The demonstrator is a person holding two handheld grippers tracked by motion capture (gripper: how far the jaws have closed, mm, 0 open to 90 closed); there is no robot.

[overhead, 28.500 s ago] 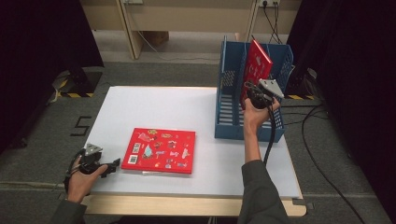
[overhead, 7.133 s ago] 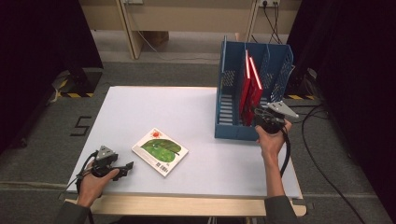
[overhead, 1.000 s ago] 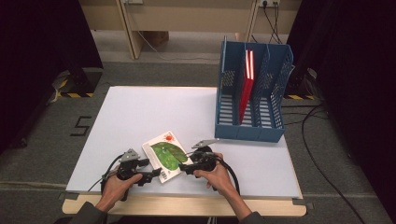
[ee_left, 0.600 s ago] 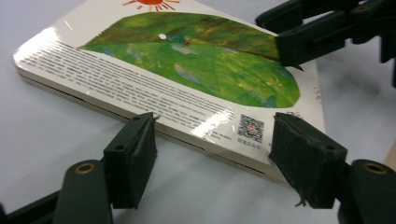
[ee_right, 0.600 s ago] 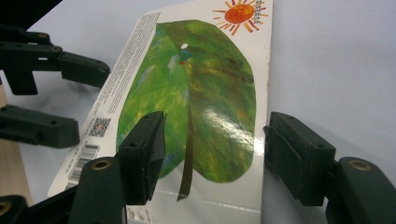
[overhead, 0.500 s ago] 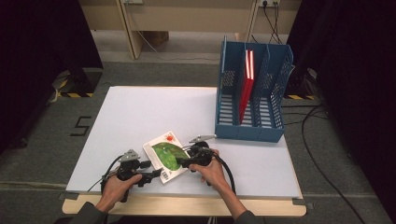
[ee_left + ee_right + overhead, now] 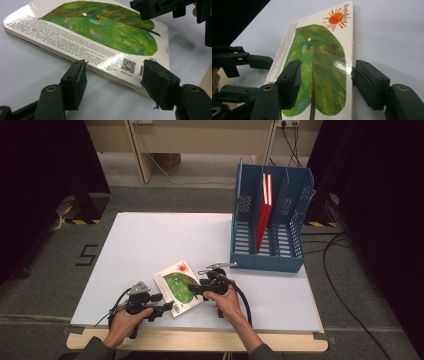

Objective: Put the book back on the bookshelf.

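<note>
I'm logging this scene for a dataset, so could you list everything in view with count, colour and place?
Book with green leaf cover: one, white and green with an orange sun, lying flat near the table's front edge, between the two grippers.
File rack: one, blue, at the table's right rear.
Red books: apparently two, upright in the rack's middle slot.
Table: one, white top with a wooden front edge.
Floor marking: one, black on grey carpet, left of the table.
Left gripper: one, black, jaws just been closing, astride the book's near edge by the QR code.
Right gripper: one, black, one jaw over the cover, one beside its edge.
</note>
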